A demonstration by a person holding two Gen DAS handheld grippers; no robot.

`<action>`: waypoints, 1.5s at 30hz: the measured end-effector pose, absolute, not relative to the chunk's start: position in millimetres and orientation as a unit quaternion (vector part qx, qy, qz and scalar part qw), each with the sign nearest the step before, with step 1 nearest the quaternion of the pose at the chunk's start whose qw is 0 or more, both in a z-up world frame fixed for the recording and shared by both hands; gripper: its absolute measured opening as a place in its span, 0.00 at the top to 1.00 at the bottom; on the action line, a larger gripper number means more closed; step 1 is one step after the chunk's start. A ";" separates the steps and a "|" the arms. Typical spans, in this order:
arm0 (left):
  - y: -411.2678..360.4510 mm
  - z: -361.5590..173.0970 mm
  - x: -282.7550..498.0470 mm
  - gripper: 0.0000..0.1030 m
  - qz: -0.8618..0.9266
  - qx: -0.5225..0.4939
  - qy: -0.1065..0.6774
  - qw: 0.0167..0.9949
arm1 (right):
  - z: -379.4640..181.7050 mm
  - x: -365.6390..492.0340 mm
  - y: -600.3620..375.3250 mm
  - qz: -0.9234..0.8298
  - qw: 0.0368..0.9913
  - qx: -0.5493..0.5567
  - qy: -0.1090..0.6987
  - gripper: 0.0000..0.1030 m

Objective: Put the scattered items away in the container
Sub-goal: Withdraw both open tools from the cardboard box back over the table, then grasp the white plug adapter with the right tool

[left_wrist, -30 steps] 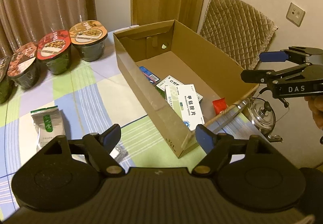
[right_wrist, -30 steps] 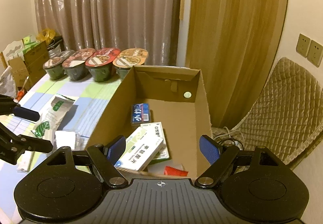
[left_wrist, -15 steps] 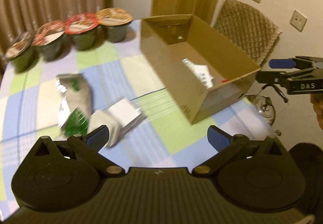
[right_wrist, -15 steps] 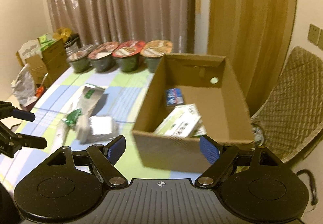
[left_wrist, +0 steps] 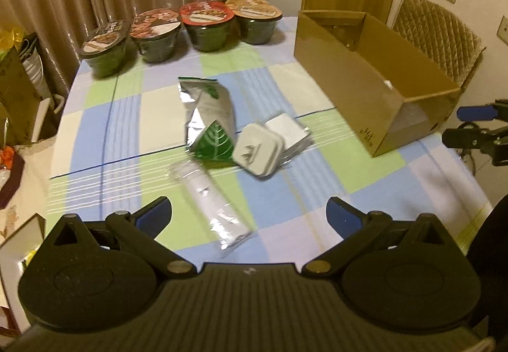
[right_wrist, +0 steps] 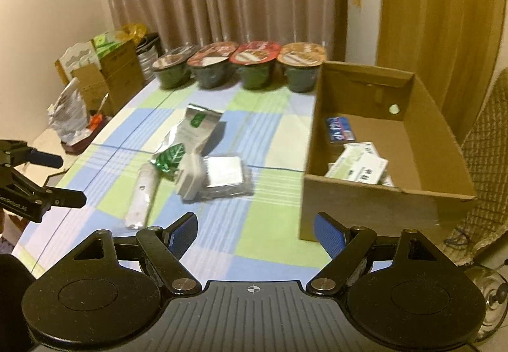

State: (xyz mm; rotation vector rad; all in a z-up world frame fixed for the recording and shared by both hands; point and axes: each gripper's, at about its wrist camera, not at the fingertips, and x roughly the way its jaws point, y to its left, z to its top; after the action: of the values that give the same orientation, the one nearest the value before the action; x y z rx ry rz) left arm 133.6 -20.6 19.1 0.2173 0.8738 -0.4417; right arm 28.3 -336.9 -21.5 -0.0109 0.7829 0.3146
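Observation:
An open cardboard box (left_wrist: 374,78) (right_wrist: 365,202) stands at the table's right end, holding a blue packet (right_wrist: 339,129) and white medicine boxes (right_wrist: 362,166). Scattered on the checked cloth lie a silver pouch with green leaf print (left_wrist: 208,113) (right_wrist: 190,129), a white square case (left_wrist: 257,153) (right_wrist: 190,174), a flat silver packet (left_wrist: 290,132) (right_wrist: 225,174) and a clear-wrapped white tube (left_wrist: 209,202) (right_wrist: 141,196). My left gripper (left_wrist: 249,215) is open and empty above the near table edge, just short of the tube. My right gripper (right_wrist: 255,233) is open and empty, near the box's front corner.
Several lidded instant-noodle bowls (left_wrist: 177,31) (right_wrist: 238,66) line the far table edge before curtains. Cartons and bags (right_wrist: 104,75) stand off the table's left side. A quilted chair (left_wrist: 441,31) is behind the box. A glass kettle (right_wrist: 485,288) sits low at right.
Both grippers have pulled back from the box toward the near table edge. The scattered pouch, case, packet and tube have come into full view. Both stay open and empty.

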 end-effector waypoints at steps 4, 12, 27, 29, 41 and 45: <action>-11.0 13.0 133.5 0.01 -0.216 0.122 0.416 0.875 | -28.3 33.4 -321.4 0.163 0.907 -0.014 0.388 0.17; 2.9 -6.0 146.7 0.01 -0.212 0.128 0.433 0.867 | -47.9 53.8 -291.1 0.182 0.897 -0.033 0.401 0.17; 18.0 -51.6 189.3 0.01 -0.198 0.138 0.454 0.858 | -99.7 112.0 -221.1 0.210 0.885 -0.115 0.398 0.17; 20.1 -57.7 194.5 0.01 -0.199 0.136 0.457 0.856 | -107.7 119.9 -212.9 0.211 0.884 -0.126 0.399 0.17; 23.0 -88.6 217.6 0.01 -0.206 0.144 0.456 0.854 | -153.9 146.1 -167.5 0.230 0.867 -0.246 0.368 0.17; 25.5 -93.8 220.5 0.01 -0.204 0.129 0.457 0.856 | -165.4 146.6 -154.4 0.237 0.856 -0.308 0.340 0.17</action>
State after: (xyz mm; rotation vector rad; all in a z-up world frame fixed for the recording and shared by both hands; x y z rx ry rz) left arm 220.5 25.5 -93.8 0.2721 0.9595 -0.4286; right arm 146.6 -154.4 -165.4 -0.6471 0.7135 0.4988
